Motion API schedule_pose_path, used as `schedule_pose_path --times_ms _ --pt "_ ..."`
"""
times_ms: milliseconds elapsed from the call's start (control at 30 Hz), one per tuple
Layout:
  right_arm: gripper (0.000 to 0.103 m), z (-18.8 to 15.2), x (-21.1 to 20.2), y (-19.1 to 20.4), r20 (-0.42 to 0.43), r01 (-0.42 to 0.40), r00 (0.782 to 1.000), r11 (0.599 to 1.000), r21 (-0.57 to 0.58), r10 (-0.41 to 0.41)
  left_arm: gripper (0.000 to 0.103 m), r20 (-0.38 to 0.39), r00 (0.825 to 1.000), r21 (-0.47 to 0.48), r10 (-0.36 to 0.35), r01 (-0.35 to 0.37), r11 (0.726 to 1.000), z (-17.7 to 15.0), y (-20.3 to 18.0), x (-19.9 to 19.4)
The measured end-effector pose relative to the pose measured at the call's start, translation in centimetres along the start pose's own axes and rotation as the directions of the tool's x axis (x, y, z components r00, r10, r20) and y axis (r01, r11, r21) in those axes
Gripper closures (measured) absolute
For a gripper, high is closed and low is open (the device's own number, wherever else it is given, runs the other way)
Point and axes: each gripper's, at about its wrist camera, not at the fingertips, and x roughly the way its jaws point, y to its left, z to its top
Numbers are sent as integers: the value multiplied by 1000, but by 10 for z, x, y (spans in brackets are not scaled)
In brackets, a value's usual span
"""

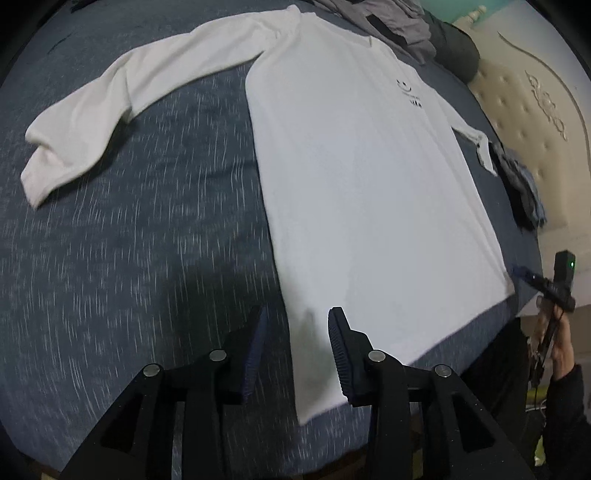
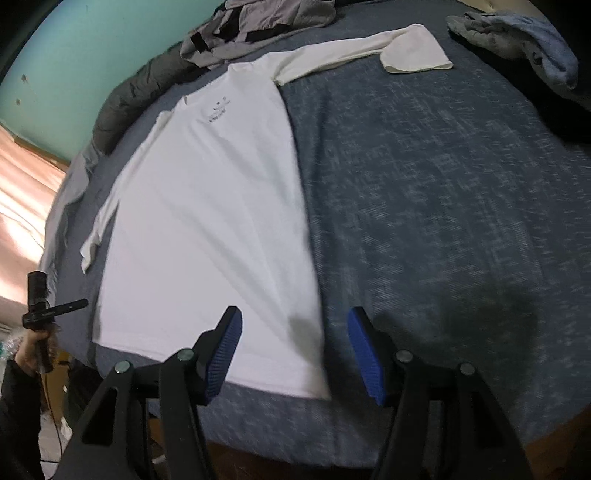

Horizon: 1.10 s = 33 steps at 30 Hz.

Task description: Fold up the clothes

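Clearly the soft, limp white long-sleeved cotton shirt (image 1: 354, 177) wants gripping at its hem corners; left gripper (image 1: 297, 347) and right gripper (image 2: 295, 350) both gape empty

Small black print on the chest of the white long-sleeved shirt (image 1: 354, 177) is too tiny and soft to read in either view. In the left wrist view, the shirt's far sleeve (image 1: 476, 144) is mostly hidden behind the body of the garment. The heap of grey clothes (image 2: 255, 26) at the head of the bed is cut off by the top edge of both views. A crumpled blue-grey garment (image 2: 532, 48) runs out of view at the right. The patterned bedspread (image 1: 140, 229) is smeared by motion blur. The person's hand (image 2: 33, 350) and dark sleeve (image 2: 16, 417) are cropped at the edge.
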Motion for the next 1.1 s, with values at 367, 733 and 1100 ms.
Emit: schedule_pose_path --times_ms 367,733,1100 --pt "43 -18 7 -9 -113 2 994 1000 0 -2 63 -57 998 -18 -13 12 1000 -36 -3 4" --pt "61 -24 22 -3 -146 -10 989 1000 -27 6 55 -75 997 -42 -3 0 999 -52 -3 13" --pt "99 -29 18 9 -111 -38 993 996 -81 29 98 -83 997 9 6 -5 1000 -44 -2 29"
